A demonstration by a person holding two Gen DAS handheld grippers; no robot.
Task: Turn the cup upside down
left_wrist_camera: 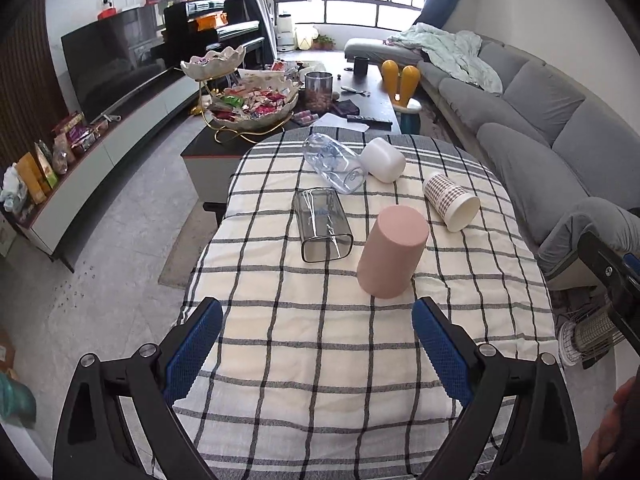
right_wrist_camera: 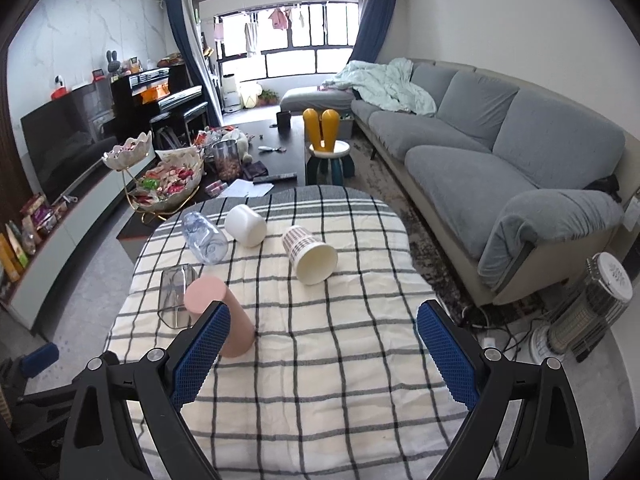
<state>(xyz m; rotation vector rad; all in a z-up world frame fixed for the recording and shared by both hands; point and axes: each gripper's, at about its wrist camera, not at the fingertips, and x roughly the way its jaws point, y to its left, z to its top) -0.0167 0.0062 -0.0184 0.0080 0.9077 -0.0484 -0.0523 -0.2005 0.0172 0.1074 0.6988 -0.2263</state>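
Pink cup (left_wrist_camera: 392, 252) standing mouth-down on the checked bench (left_wrist_camera: 320, 360), right of the clear square tumbler (left_wrist_camera: 323, 224); light, rigid, smooth-sided, best pinched mid-wall; left tool (left_wrist_camera: 316, 354) and right tool (right_wrist_camera: 323, 358) both wide, empty.

Five cups are counted on the checked cloth (left_wrist_camera: 320, 344): pink cup (left_wrist_camera: 392, 252), patterned cup (left_wrist_camera: 450, 200), white cup (left_wrist_camera: 383, 159), two clear cups (left_wrist_camera: 324, 224) (left_wrist_camera: 332, 162).

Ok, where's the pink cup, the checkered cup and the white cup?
pink cup (left_wrist_camera: 390, 254), left wrist view, on its side wall.
checkered cup (right_wrist_camera: 298, 242), right wrist view, on its patterned side.
white cup (right_wrist_camera: 246, 225), right wrist view, on its side.
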